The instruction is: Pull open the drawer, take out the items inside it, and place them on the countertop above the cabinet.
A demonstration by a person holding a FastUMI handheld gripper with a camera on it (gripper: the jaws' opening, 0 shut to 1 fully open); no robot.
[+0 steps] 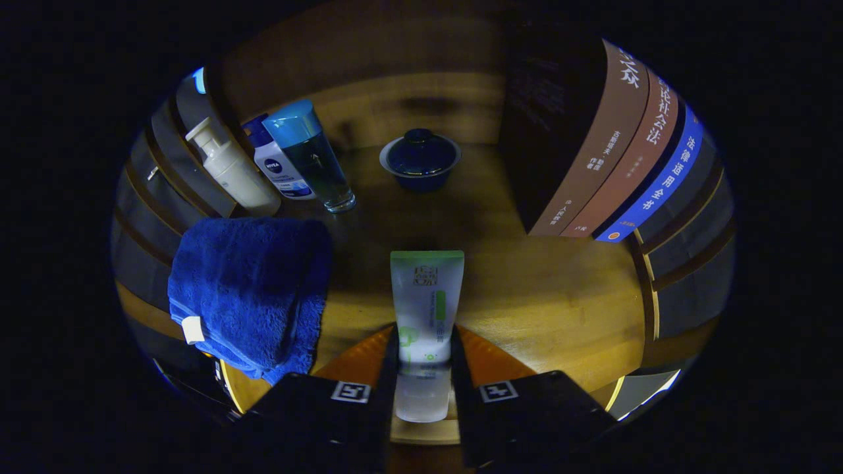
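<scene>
On the wooden countertop (pixel 546 309), going left to right: a folded blue towel (pixel 253 289) lies at about nine o'clock from the gripper (pixel 423 368), its near edge hanging over the counter's front, a small white tag at its lower left corner. Beyond the towel, at about eleven o'clock, three containers stand close together: a white pump bottle (pixel 232 170), a white bottle (pixel 282 164) with a blue cap just beside it, and a clear bottle (pixel 316 158) with a light blue cap, dark liquid inside. They look tilted, though the fisheye lens bends everything near the rim, so I cannot tell whether they truly lean.

At twelve o'clock, well beyond the fingers, sits a dark blue lidded bowl (pixel 420 158) near the back wall. Nearer, straight ahead, the tube (pixel 426 329), white with green markings and a green band along its crimped end, is held between the two fingers. Both fingers press on its lower body, set narrow around it, with the crimped end pointing away and the cap end towards the camera. Whether the tube touches the counter I cannot tell.

At about two o'clock, a row of books (pixel 612 158) stands upright, spines in brown and blue facing out.
</scene>
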